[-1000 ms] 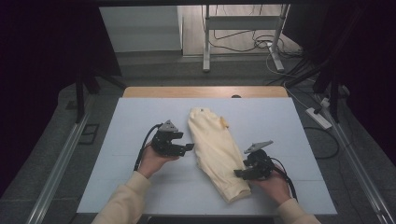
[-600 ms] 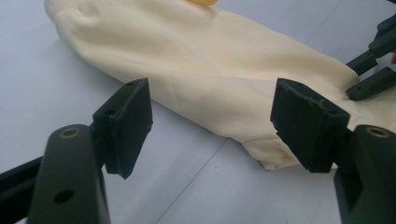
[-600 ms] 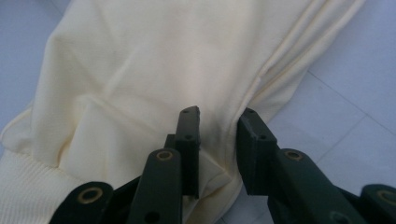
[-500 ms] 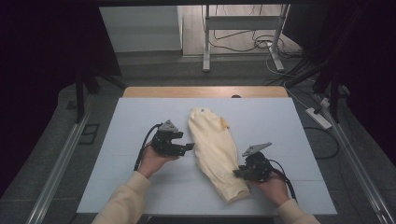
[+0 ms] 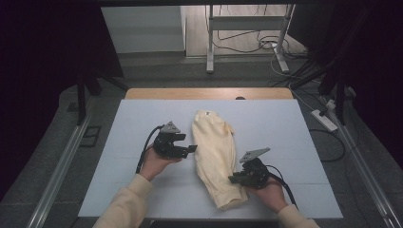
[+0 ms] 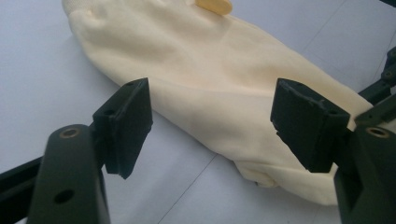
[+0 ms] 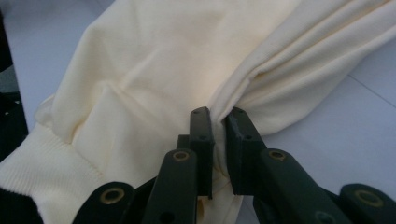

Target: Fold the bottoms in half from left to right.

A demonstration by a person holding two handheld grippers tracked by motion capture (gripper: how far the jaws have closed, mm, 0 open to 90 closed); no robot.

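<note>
Dim, dark-edged high view; evenly lit table; gripper views soft up close.

We take this for a lab or recording studio rather than a home. The counter (image 5: 142,118) is a plain white board laid over a wooden top, bare of any household things. Black curtains (image 5: 47,71) close off both sides. Beyond the counter we see a grey floor, the metal legs of a stand (image 5: 209,42) and loose cables (image 5: 256,45) trailing across it. A white power strip (image 5: 324,120) lies on the floor at the right, and metal rails (image 5: 57,175) run alongside the counter.
</note>
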